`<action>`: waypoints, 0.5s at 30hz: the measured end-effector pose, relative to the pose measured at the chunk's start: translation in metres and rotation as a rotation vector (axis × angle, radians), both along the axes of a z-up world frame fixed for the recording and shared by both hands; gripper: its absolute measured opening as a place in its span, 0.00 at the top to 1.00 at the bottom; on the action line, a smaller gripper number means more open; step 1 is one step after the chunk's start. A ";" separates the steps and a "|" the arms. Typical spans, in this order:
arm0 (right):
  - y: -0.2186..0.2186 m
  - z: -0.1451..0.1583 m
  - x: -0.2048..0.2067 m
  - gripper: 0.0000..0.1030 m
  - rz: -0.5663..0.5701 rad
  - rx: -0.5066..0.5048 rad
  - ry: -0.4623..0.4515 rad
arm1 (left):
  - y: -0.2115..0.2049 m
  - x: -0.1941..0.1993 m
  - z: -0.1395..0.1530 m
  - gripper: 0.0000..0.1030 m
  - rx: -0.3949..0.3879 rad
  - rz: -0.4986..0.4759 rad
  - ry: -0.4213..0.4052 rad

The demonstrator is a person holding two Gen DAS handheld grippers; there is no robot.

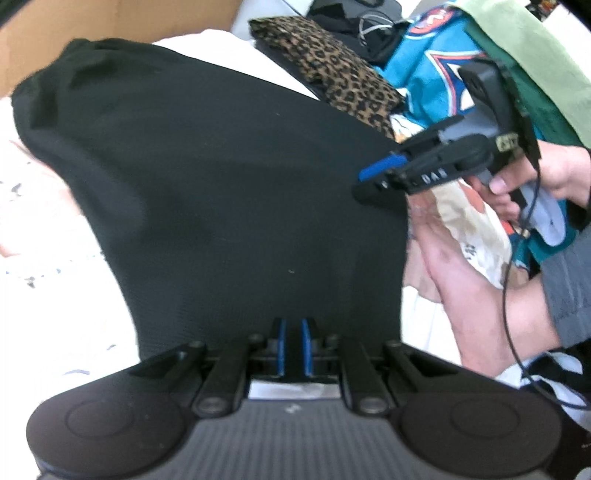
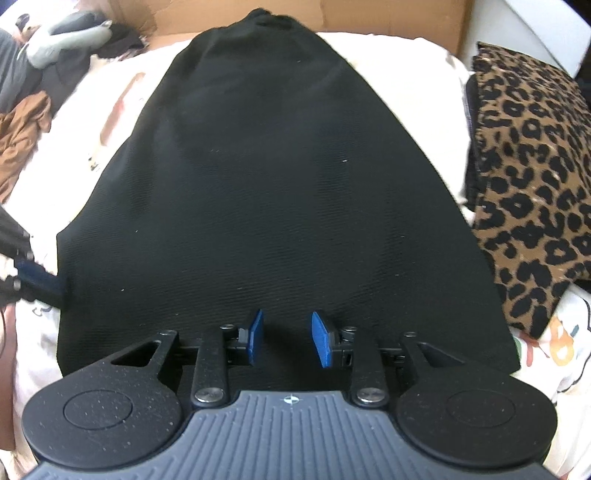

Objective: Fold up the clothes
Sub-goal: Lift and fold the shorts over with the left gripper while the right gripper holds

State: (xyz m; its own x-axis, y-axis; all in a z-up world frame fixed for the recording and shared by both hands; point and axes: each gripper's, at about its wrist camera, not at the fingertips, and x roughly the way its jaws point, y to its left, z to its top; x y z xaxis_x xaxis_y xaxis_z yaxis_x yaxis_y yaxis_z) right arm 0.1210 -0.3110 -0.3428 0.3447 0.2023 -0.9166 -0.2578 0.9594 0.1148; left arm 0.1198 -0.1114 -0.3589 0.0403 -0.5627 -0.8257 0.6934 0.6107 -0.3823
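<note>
While the black garment [image 2: 280, 192] lies spread flat on the white bed cover [image 2: 388, 66], both grippers sit at its near hem. In the left wrist view the left gripper [image 1: 294, 345] has its jaws pressed nearly together with black cloth between the blue pads, so it looks to be pinching the hem. In the right wrist view the right gripper [image 2: 288, 338] has its jaws spread, poised over the hem edge with nothing gripped. This reads as the start of a fold, one corner taken and the other not yet. Next, the right jaws need to close on the hem before both lift and carry it toward the far end. Beside the garment lies a leopard-print cloth [image 2: 532, 177], and beyond it a cardboard panel [image 2: 388, 14].
</note>
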 end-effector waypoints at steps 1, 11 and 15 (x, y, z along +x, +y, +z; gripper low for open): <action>-0.003 0.000 -0.001 0.65 -0.003 -0.015 -0.006 | -0.002 -0.003 -0.002 0.91 -0.005 -0.009 0.012; -0.040 -0.014 -0.013 0.65 -0.120 -0.106 -0.013 | -0.018 -0.027 -0.038 0.91 0.030 -0.032 0.099; -0.063 -0.016 -0.019 0.65 -0.194 -0.131 -0.039 | -0.027 -0.035 -0.045 0.91 0.032 -0.051 0.121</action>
